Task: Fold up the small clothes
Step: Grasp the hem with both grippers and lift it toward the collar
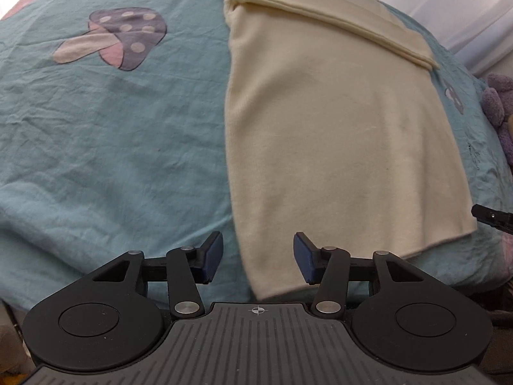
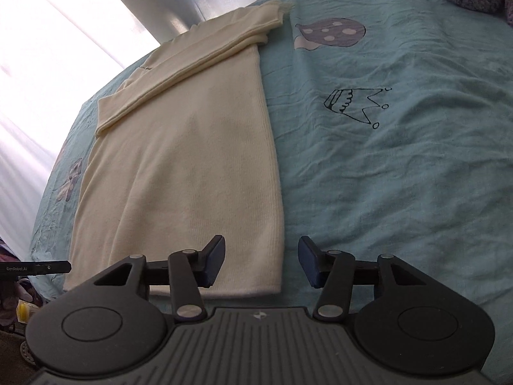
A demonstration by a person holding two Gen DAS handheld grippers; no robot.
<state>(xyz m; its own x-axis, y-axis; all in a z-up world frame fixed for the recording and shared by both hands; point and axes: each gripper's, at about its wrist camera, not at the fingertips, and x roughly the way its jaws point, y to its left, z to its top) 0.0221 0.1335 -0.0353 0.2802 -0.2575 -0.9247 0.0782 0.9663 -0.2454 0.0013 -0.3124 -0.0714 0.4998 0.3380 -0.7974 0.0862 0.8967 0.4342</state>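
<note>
Lying flat: a cream knitted garment [image 1: 336, 134] spread on a bed covered by a wrinkled teal cotton sheet [image 1: 112, 147], with its sleeves folded across the far end as a layered band.
Garment shape: long and roughly rectangular, its near hem straight, its side edges clean; fine ribbing shows along the right edge in the right wrist view [image 2: 192, 166].
Sheet texture: creased all over, printed with a purple and pink spotted mushroom [image 1: 118, 37] left of the garment and a black line-drawn crown [image 2: 356, 104] to its right.
Left gripper [image 1: 258, 258]: fingers apart with nothing between them, hovering over the near left corner of the garment.
Right gripper [image 2: 261, 261]: fingers apart and empty, over the near right corner, its left finger above the knit and its right finger above bare sheet.
Surroundings: a fuzzy purple plush toy [image 1: 498, 102] on the bed at the far right; bright white curtains [image 2: 57, 48] beyond the far left side of the bed.
Cross views: each gripper's dark tip shows at the edge of the other's camera view.
</note>
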